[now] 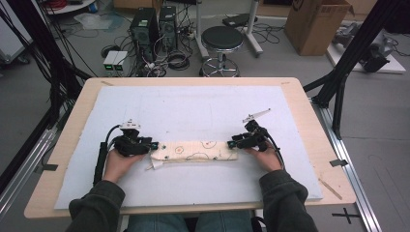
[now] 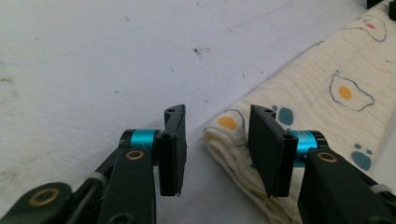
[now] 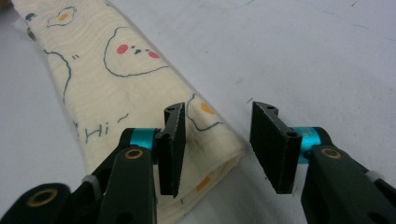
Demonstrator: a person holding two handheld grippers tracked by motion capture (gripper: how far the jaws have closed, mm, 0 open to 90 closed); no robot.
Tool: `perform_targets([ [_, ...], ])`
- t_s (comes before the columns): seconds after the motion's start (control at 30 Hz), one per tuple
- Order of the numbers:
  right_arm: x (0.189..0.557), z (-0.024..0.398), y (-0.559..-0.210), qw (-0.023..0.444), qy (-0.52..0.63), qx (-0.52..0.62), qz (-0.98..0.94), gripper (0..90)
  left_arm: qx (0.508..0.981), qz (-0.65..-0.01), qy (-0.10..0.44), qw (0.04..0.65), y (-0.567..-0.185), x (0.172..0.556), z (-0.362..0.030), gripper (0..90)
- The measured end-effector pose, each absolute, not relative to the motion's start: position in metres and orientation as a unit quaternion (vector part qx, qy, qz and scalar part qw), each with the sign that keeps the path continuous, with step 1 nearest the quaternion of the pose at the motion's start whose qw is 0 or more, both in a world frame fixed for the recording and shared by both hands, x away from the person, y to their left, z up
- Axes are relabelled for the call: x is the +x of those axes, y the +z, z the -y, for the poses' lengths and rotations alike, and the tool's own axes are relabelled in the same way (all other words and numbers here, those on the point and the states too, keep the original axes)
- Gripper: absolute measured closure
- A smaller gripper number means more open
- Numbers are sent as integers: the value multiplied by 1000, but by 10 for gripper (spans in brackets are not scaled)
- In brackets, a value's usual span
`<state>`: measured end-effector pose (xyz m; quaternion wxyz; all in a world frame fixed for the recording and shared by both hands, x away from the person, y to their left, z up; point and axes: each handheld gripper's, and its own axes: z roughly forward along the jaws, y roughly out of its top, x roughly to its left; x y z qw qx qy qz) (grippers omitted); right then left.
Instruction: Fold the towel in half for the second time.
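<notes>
Cloth: a folded cream cloth (image 1: 194, 151) printed with fried eggs and little faces lies as a long narrow strip, left to right, on the white mat (image 1: 193, 106) over the desk (image 1: 309, 125), towards the near side.
Left gripper: the left gripper (image 2: 215, 148) sits at the strip's left end, jaws parted wide, holding nothing; the folded corner lies in the gap, against the right-hand jaw.
Right gripper: the right gripper (image 3: 218, 145) is at the right end, jaws equally wide and empty; the cloth's end lies under and beside its left-hand jaw.
Step in hand: it looks like both ends are about to be gripped.
Doing it well: centre each end's stacked layers between the jaws before closing, and bite deep enough to catch every layer.
Risk: catching only the top layer would let the fold fall open on lifting.
Timing: close both sides together and keep the strip level.
</notes>
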<state>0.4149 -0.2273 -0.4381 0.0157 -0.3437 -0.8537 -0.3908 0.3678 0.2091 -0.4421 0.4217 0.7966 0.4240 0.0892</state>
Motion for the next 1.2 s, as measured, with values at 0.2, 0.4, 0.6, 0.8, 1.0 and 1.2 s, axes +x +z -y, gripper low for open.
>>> perform_targets([
  [0.2, 411, 223, -438, 15, -382, -326, 865, 697, 803, -416, 82, 418, -442, 366, -206, 724],
  [0.4, 406, 219, -436, 16, -373, -308, 875, 788, 810, -405, 97, 412, -439, 362, -205, 800],
  [0.6, 402, 219, -432, 15, -370, -303, 878, 799, 809, -400, 109, 416, -435, 359, -205, 813],
  [0.8, 399, 221, -425, 3, -379, -298, 876, 804, 800, -401, 122, 429, -428, 357, -206, 813],
  [1.0, 402, 221, -414, -10, -381, -295, 876, 806, 801, -396, 130, 429, -419, 361, -205, 815],
  [1.2, 411, 221, -404, -28, -380, -298, 875, 806, 797, -403, 130, 431, -414, 371, -204, 816],
])
